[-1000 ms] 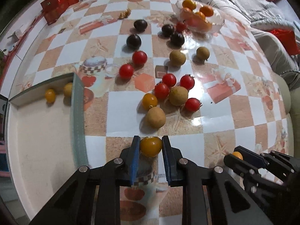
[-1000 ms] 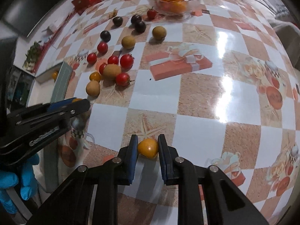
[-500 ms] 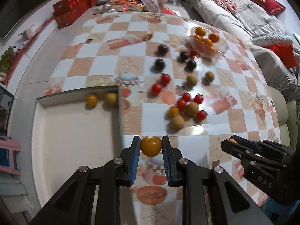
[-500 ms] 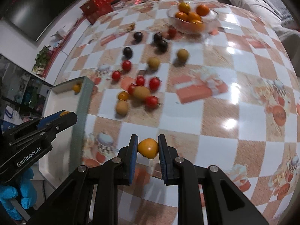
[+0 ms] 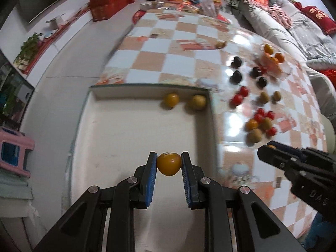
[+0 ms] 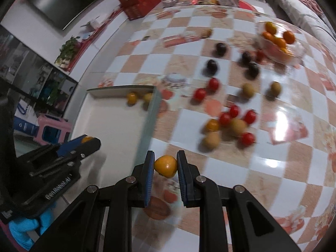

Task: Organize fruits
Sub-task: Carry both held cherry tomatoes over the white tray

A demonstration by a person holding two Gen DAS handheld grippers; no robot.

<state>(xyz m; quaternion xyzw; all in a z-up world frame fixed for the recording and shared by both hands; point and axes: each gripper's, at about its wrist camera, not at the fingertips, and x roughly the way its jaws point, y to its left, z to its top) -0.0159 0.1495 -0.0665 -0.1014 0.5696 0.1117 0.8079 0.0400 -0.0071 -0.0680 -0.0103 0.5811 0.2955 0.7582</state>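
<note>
Fruit (image 5: pixel 169 163) gripped in left tongs (image 5: pixel 169 164) over the tray (image 5: pixel 211 126), and another (image 6: pixel 166 166) in right tongs (image 6: pixel 166 167) beside its wall, could bounce out if dropped from height.

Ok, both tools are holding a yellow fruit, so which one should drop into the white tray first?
Left. The left tool holds its yellow fruit over the white tray, while the right tool looks short of the tray's wall.

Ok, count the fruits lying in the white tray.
2: an orange-yellow fruit and a tan fruit beside it, against the far wall of the tray near its right corner. A third fruit hangs above in the left gripper.
</note>
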